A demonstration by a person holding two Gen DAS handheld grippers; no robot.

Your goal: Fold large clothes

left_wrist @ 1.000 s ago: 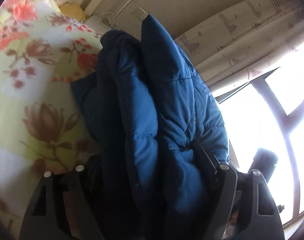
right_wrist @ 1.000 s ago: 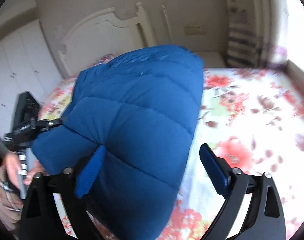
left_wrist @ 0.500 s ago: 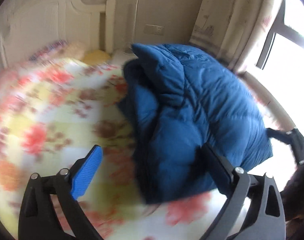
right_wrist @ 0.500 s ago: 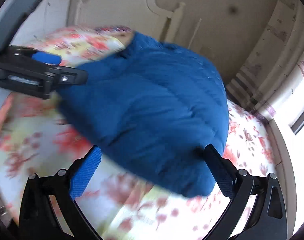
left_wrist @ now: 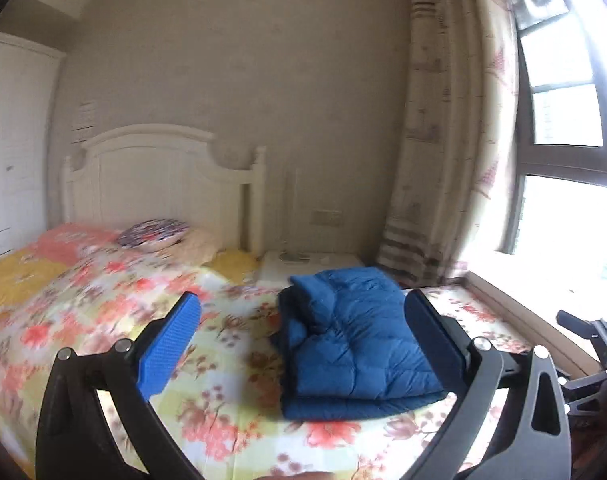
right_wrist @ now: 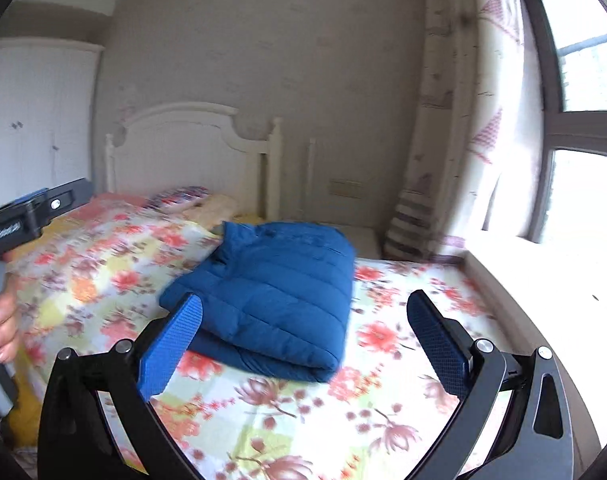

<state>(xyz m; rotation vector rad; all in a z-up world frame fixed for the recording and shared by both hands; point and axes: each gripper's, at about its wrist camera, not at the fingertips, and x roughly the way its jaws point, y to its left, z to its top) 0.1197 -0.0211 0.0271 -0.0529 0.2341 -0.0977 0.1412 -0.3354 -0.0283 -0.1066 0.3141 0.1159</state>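
A blue quilted jacket (left_wrist: 359, 340) lies folded in a thick bundle on the flowered bedspread (left_wrist: 103, 312), toward the window side. My left gripper (left_wrist: 302, 297) hovers well back from it, open, its blue pads apart with nothing between them. In the right wrist view the same jacket (right_wrist: 279, 296) rests on the bedspread (right_wrist: 383, 340), and my right gripper (right_wrist: 305, 298) stands open and apart from it. The left gripper's body (right_wrist: 27, 212) shows at that view's left edge, held by a hand (right_wrist: 3, 328). Part of the right gripper (left_wrist: 591, 336) shows at the left view's right edge.
A white headboard (left_wrist: 155, 176) and pillows (left_wrist: 155, 232) are at the far end of the bed. A white nightstand (left_wrist: 311, 262) sits beside it. A curtain (left_wrist: 447, 140) and a window sill (right_wrist: 543, 272) run along the right. A white wardrobe (right_wrist: 35, 120) stands on the left.
Both grippers have let go of the jacket and drawn back and upward. The jacket, held up and bunched a second ago, now lies folded on the bed.
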